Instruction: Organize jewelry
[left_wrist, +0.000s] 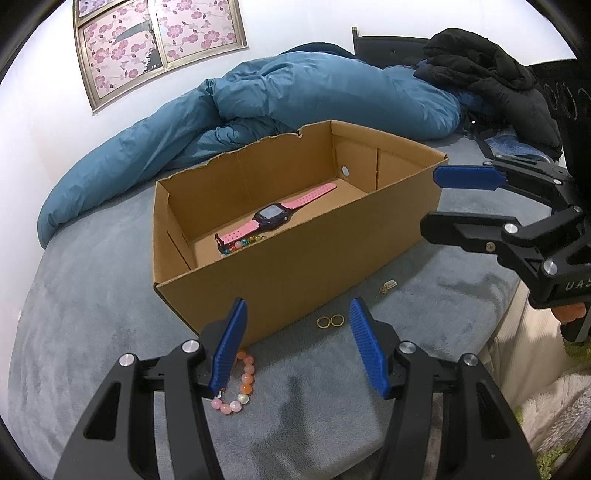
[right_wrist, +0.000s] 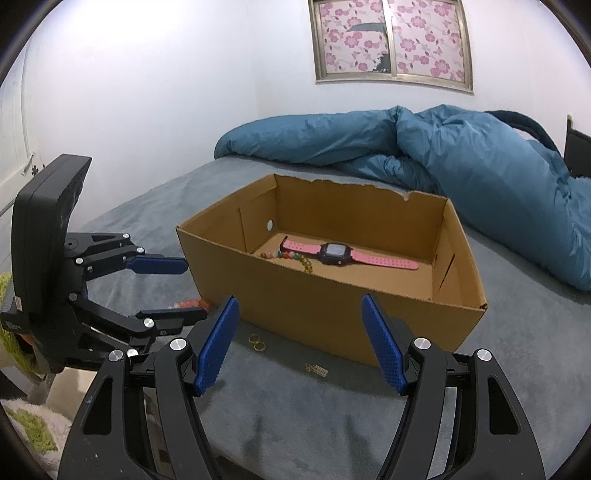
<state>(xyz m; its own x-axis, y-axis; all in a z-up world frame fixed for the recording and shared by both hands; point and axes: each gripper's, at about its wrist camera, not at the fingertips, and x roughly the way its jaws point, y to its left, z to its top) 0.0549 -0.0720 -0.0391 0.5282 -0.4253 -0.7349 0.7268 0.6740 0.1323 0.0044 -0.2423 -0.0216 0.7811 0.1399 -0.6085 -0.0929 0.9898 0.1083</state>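
Both grippers hang over the near edge of the bed, jaws spread and empty: the left gripper (left_wrist: 297, 343) above the pink bead bracelet (left_wrist: 238, 384), the right gripper (right_wrist: 300, 341) near the two gold rings (right_wrist: 257, 342) and a small gold earring (right_wrist: 317, 369). These loose pieces lie just outside the cardboard box (right_wrist: 332, 314), which already holds the pink watch (right_wrist: 336, 254) and a coloured bead string (right_wrist: 291, 256), so they look next in line.

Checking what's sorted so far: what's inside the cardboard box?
Inside the cardboard box lie a pink-strapped watch and a multicoloured bead bracelet. The near wall hides the floor strip just behind it.
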